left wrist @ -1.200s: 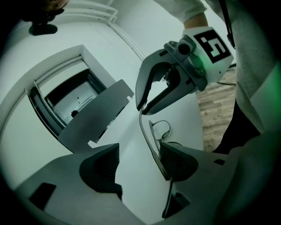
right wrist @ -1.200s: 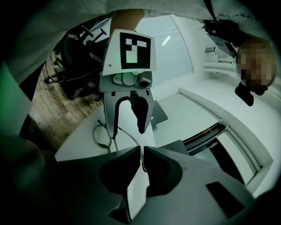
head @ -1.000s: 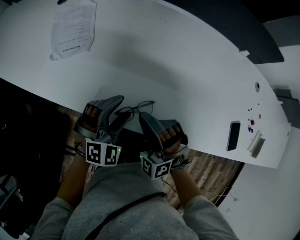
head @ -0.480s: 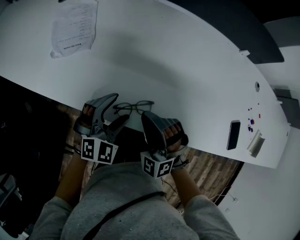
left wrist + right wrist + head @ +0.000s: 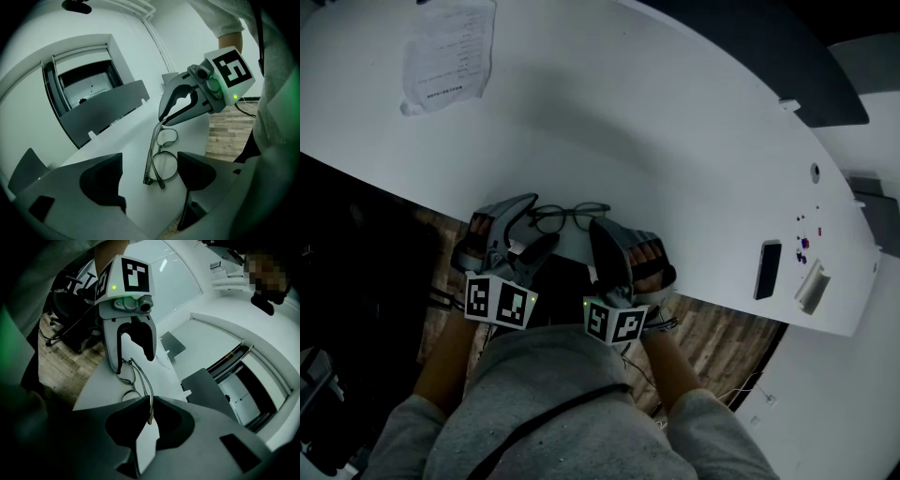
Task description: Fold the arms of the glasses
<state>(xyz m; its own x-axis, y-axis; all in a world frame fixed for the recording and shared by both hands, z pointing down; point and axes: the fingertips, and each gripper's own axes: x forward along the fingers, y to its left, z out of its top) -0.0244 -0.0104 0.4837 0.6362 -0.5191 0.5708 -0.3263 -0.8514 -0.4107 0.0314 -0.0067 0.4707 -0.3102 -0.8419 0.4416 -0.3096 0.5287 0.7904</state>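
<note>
Between the pads of my right tool (image 5: 151,401) sits the tip of one slim arm (image 5: 143,380) of a thin, dark-framed pair of glasses (image 5: 128,378) with round lenses. That tool's jaws are drawn almost together and clamped on the arm. The arm runs back from the pads along the frame, past both lenses, toward the hinge at the far end, where my left tool (image 5: 150,170) waits.

My left tool has just been opening and its jaws now stand wide apart. The nearest lens and the hinge corner of the glasses lie in the gap between the two dark pads, and neither pad presses on them. From this side I see the frame as a grey bar with the two round rims hanging off it in a row, the lenses clear enough to show the surface beneath.

I count one pair of glasses, two lenses and two tools.

The glasses lie right at the near edge of a broad, white, curved counter (image 5: 675,141), squarely between the tools. The left tool is at one end of the frame and the right tool grips at the other.

Farther out on the counter I count one printed sheet of paper (image 5: 445,56), well away at the far left, and one flat black slab (image 5: 766,272) near the right-hand edge.
</note>
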